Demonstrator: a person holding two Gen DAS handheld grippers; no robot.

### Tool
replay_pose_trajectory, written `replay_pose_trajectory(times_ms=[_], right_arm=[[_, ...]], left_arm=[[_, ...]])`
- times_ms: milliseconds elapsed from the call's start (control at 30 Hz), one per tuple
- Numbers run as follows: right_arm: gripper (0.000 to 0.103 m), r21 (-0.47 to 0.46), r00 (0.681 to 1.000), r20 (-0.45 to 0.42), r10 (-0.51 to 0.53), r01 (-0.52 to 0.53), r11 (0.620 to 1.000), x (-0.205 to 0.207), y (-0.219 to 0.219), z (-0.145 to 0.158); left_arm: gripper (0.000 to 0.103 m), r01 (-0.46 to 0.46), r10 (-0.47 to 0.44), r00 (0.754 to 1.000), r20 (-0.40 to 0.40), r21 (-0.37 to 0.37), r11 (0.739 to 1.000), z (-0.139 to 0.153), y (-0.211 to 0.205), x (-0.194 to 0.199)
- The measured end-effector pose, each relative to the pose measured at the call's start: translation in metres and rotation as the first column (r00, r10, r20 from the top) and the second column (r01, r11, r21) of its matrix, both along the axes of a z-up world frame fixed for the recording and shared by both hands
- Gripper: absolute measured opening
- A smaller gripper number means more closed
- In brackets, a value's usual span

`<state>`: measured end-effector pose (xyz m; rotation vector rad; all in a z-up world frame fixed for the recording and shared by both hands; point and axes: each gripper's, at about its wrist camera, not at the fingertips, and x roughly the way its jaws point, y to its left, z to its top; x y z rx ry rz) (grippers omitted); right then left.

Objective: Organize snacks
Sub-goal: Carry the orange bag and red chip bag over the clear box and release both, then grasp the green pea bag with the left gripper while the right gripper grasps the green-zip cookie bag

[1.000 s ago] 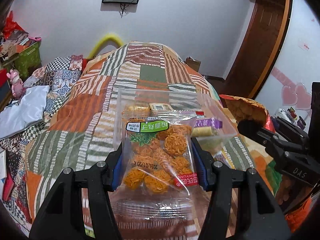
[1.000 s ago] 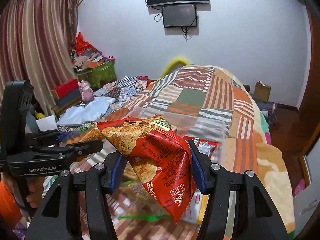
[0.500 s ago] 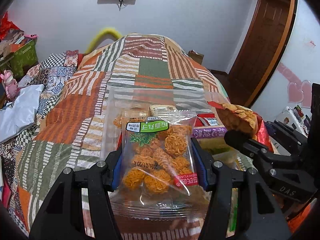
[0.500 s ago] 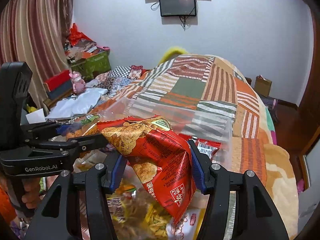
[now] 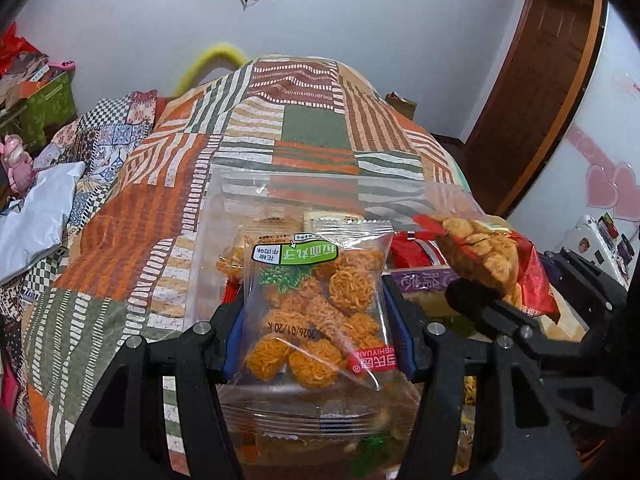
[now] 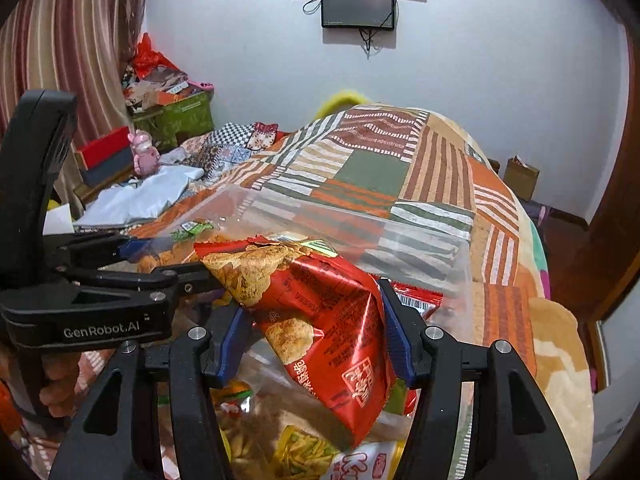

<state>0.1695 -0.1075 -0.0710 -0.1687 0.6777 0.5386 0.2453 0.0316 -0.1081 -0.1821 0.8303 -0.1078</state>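
Note:
My left gripper (image 5: 314, 344) is shut on a clear packet of orange noodle balls (image 5: 316, 308) and holds it over a clear plastic bin (image 5: 280, 188) of snacks on the bed. My right gripper (image 6: 314, 338) is shut on a red chip bag (image 6: 320, 320) and holds it over the same bin (image 6: 420, 248). The red bag (image 5: 496, 264) and the right gripper also show at the right of the left wrist view. The left gripper (image 6: 132, 276) shows at the left of the right wrist view.
Several snack packets (image 6: 296, 444) lie in the bin under both grippers. The bin rests on a patchwork quilt (image 5: 312, 120). Pillows and a white cloth (image 5: 36, 216) lie on the left. A wooden door (image 5: 548, 64) stands at the right.
Both grippers have moved forward and down over the bin with their packets. The snacks inside the bin now show beneath them. The two grippers are closer together.

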Motion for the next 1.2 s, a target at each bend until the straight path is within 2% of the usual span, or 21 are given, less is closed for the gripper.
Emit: replay_pose_trajectory(times_ms=[167,300,400,567,767,1033,1200], right_arm=[[0.067,0.0,1.0,-0.027,0.004,-0.004,1.0,0.002,0.0,-0.001],[0.074,0.008,0.999,-0.041,0.009,-0.009,1.0,0.001,-0.002,0.001],[0.082,0.014,0.999,-0.032,0.007,-0.007,1.0,-0.004,-0.005,0.005],[0.083,0.04,1.0,-0.023,0.013,-0.012,0.999,-0.012,-0.01,0.014],[0.083,0.04,1.0,-0.017,0.016,-0.015,0.999,-0.026,-0.014,0.019],[0.083,0.065,0.998,-0.053,0.019,-0.015,0.998,-0.043,-0.02,0.015],[0.083,0.066,0.996,-0.081,0.029,-0.024,0.998,-0.057,-0.019,0.008]], left_arm=[[0.059,-0.007,0.007,1.0,-0.013,-0.003,1.0,-0.002,0.001,0.003],[0.067,-0.014,0.013,1.0,-0.024,-0.034,0.999,-0.001,0.005,0.002],[0.067,-0.031,0.03,0.999,-0.02,-0.044,0.999,0.001,0.009,-0.002],[0.068,-0.025,0.025,1.0,0.004,-0.039,0.999,0.01,0.01,-0.012],[0.068,-0.009,0.008,1.0,0.022,0.02,1.0,0.02,0.005,-0.032],[0.072,-0.038,0.037,0.999,0.008,0.089,0.995,0.022,0.021,-0.07],[0.076,-0.076,0.079,0.997,-0.026,0.085,0.994,0.018,0.045,-0.093]])
